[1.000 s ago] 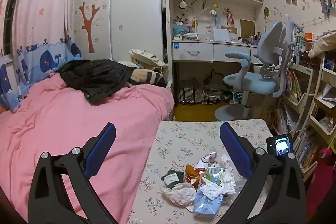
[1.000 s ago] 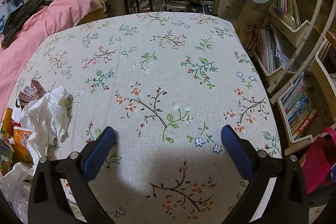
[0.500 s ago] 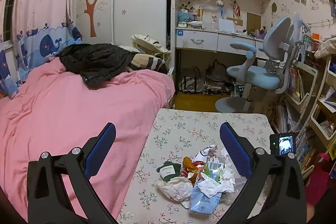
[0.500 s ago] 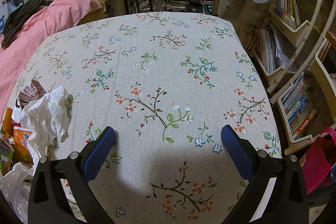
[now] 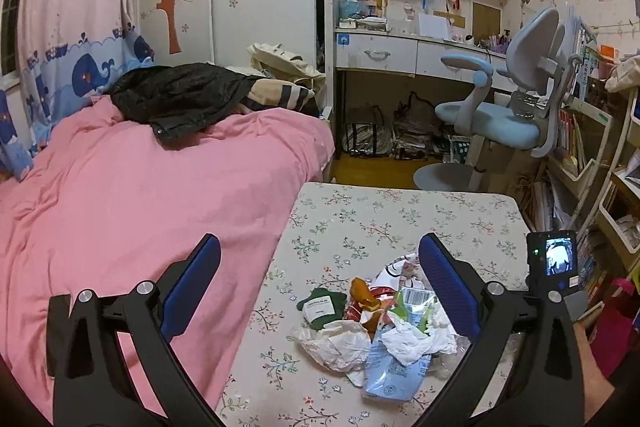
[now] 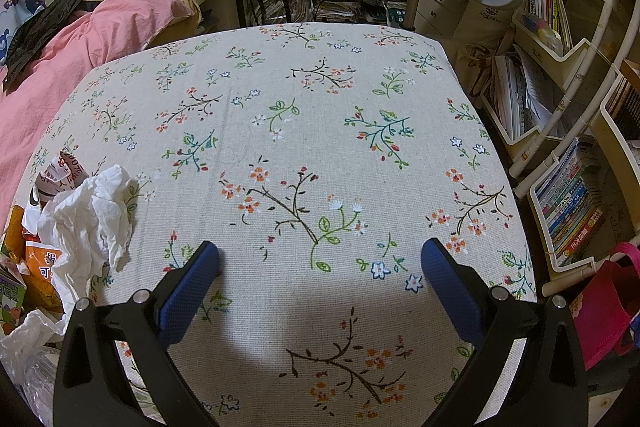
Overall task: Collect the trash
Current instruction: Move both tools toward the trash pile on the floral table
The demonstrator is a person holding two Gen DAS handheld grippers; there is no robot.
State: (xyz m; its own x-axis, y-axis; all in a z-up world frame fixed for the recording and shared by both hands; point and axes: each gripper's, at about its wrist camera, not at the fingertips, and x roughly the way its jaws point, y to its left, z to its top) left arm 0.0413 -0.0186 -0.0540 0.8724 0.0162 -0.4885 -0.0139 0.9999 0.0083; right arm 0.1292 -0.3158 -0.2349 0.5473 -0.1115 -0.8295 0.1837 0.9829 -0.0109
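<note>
A heap of trash [image 5: 376, 323] lies on the flower-patterned table [image 5: 400, 219]: crumpled white tissues, a green packet, orange wrappers, a light blue pouch. My left gripper [image 5: 319, 251] hovers open above and short of the heap, nothing between its blue pads. In the right wrist view the same heap shows at the left edge, with a crumpled white tissue [image 6: 90, 215] and an orange wrapper [image 6: 42, 263]. My right gripper [image 6: 319, 257] stands open low over bare tablecloth [image 6: 320, 107], to the right of the trash.
A bed with a pink cover [image 5: 132, 195] borders the table's left side. A blue-grey desk chair [image 5: 508, 119] stands beyond the far edge. Shelves of books [image 6: 572, 211] and a pink bag [image 6: 608, 311] crowd the right. A hand [image 5: 588, 375] holds the right gripper.
The left gripper has risen and tilted down a little, so the heap sits higher and more centred in its view. The right gripper has stayed still.
</note>
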